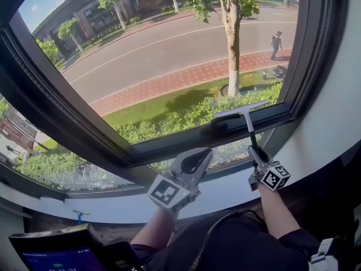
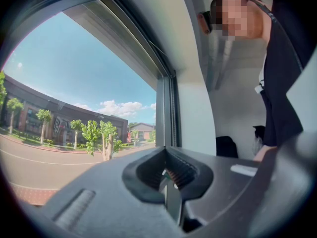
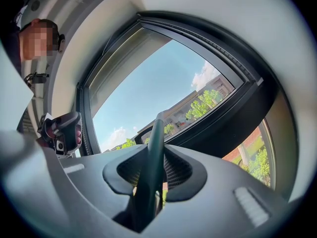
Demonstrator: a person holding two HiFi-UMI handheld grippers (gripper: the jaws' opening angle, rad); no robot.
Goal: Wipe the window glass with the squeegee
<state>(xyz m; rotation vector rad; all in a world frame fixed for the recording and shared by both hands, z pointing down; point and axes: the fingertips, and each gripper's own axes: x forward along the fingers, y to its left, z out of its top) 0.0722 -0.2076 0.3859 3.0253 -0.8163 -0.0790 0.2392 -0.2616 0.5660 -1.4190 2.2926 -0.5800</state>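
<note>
Right gripper [image 3: 151, 176] jaws clamp the squeegee [image 1: 249, 123] by its handle. The handle's long axis runs upward from the jaws. The blade lies crosswise at the top, at the bottom edge of the glass [image 1: 169, 49]. Left gripper [image 2: 171, 185] jaws are closed together and empty.

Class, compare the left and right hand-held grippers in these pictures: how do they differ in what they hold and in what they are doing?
The left hand-held gripper has its jaws together on nothing, while the right hand-held gripper is shut on the dark handle of the squeegee. The left one brings no tool to the window glass; the right one holds the squeegee's blade up at the pane's lower edge. Both are grey and carry a marker cube.
</note>
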